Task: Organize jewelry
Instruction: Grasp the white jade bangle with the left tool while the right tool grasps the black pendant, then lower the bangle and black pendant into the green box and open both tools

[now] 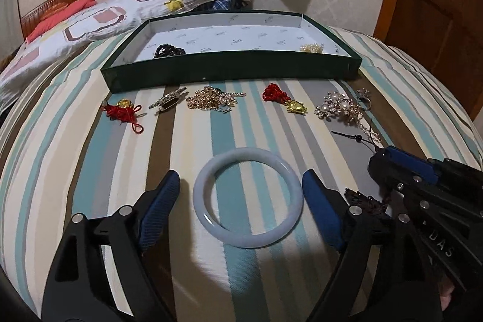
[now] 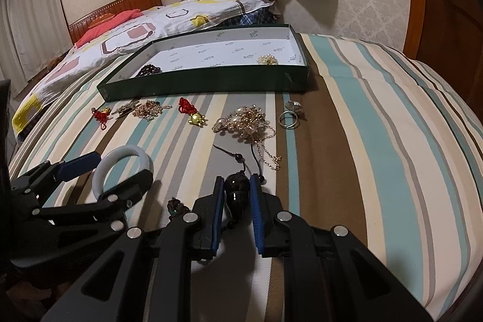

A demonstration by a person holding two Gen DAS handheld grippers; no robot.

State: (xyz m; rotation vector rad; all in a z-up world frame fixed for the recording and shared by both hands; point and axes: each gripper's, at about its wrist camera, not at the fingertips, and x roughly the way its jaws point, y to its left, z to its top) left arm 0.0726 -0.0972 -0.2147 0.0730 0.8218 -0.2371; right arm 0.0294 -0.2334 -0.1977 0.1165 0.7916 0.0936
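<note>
Bed (image 1: 90,171): tray (image 1: 229,71) at rear, holding beads (image 1: 169,51) left, brooch (image 1: 311,47) right. Jewelry row before tray. Bangle (image 1: 247,198) nearest, left of pendant (image 2: 238,195).

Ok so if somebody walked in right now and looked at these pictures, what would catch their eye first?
Probably the pale jade-like bangle lying flat on the striped bedspread, framed by the open left tool. Next, the right tool closed around a dark pendant on a black cord. Behind them, a row of gold and red jewelry lines up before the green tray, which already holds two pieces.
</note>
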